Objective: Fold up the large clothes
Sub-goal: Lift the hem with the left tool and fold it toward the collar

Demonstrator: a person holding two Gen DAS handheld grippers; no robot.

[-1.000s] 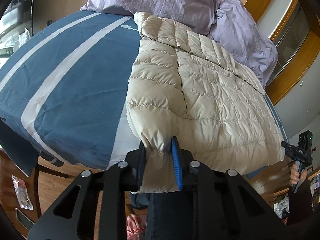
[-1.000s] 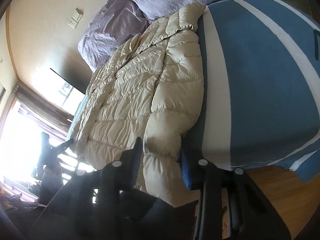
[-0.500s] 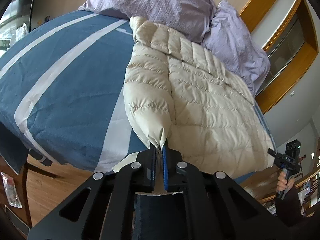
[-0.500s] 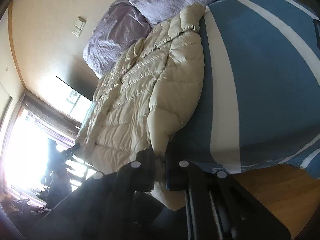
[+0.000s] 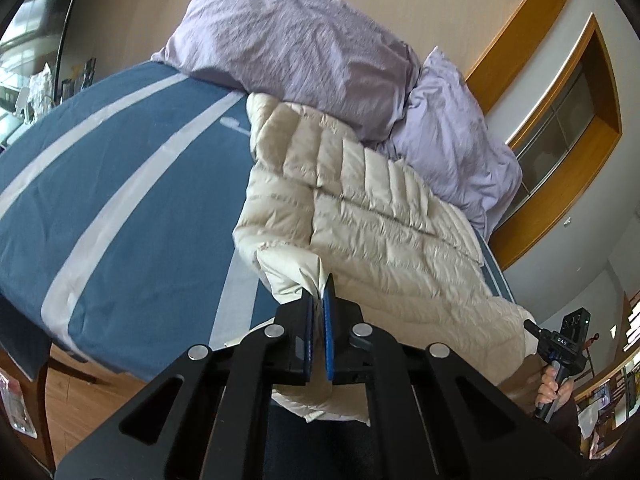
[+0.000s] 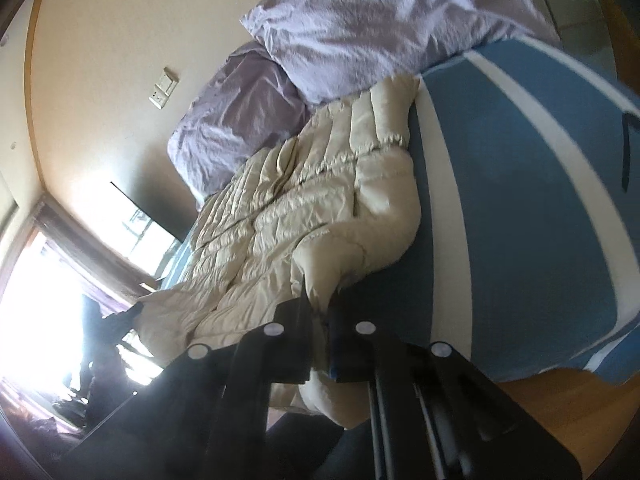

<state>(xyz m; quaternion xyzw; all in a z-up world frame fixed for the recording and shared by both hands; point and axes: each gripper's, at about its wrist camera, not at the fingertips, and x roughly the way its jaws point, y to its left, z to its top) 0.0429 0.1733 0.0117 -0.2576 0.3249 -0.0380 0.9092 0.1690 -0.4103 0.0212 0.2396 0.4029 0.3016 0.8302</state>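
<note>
A bed covered in a blue sheet [image 5: 120, 216] with broad white stripes fills most of the left wrist view. Two crumpled lilac pillows [image 5: 304, 44] lie at its head against a cream wall [image 6: 120, 32]. A white wall switch [image 6: 163, 89] sits on that wall. Orange wooden trim [image 5: 532, 20] frames a window [image 5: 560, 120]. Below the bed's edge, a wooden floor [image 5: 76, 408] shows.
</note>
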